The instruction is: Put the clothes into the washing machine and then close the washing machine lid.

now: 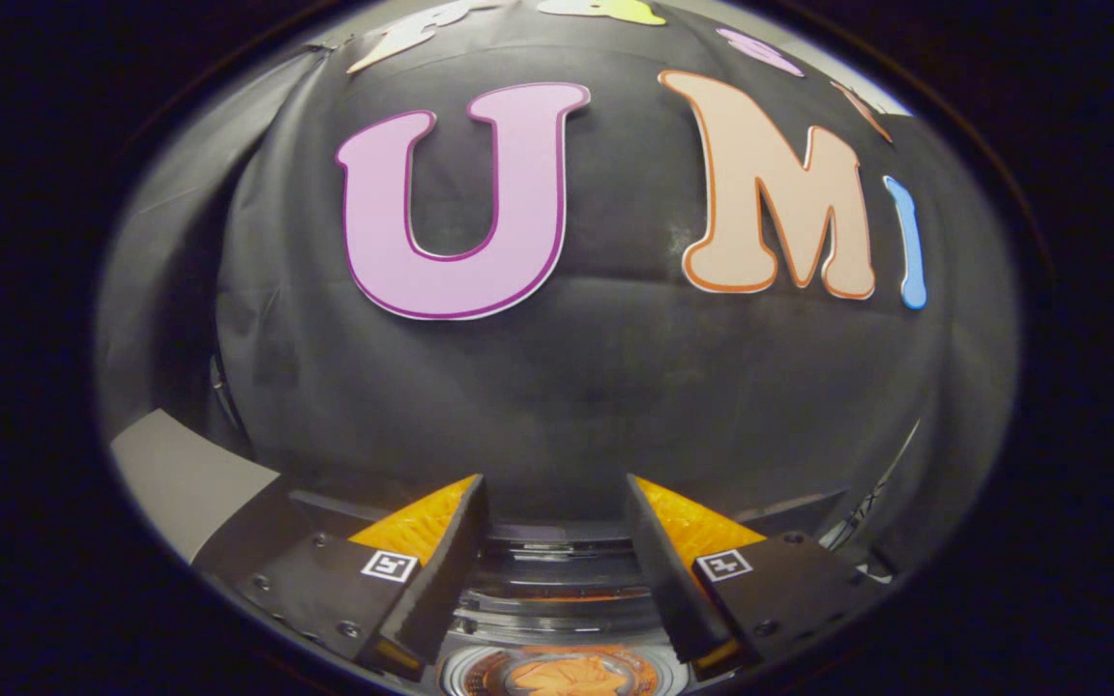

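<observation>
Your jaws gape wide and empty above the round, clear-lidded washing machine (562, 580) at bottom centre, probably between steps.

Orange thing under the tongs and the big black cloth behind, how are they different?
The orange thing is small and crumpled; the black cloth is huge and fairly smooth. The orange thing lies down in the washing machine's round tub, between the open, empty tongs; the black cloth hangs upright beyond them. Both look like fabric.
</observation>
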`<state>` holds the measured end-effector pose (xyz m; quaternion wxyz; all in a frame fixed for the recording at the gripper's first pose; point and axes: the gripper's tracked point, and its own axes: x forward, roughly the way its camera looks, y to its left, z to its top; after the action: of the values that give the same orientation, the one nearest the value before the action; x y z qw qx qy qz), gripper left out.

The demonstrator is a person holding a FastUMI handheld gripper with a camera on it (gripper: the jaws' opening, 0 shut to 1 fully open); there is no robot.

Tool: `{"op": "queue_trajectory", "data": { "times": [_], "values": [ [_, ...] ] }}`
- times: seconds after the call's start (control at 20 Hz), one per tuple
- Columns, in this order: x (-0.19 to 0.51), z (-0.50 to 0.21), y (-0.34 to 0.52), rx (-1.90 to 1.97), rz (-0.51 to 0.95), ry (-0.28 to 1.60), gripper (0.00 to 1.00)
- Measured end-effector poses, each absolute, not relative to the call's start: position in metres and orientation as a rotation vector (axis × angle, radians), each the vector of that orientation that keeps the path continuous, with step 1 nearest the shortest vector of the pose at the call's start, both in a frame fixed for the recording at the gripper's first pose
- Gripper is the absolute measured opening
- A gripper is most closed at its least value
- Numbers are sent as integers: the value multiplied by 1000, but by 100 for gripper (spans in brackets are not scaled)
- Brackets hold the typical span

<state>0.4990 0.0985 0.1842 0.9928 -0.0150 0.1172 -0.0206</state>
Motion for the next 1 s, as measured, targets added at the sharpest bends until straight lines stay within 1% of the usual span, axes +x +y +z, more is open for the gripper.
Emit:
{"op": "queue_trajectory", "data": {
  "times": [0.7,1.0],
  "values": [
    [436,181,99,-41,-35,169,89],
    [390,167,101,-39,-27,161,89]
  ]
}}
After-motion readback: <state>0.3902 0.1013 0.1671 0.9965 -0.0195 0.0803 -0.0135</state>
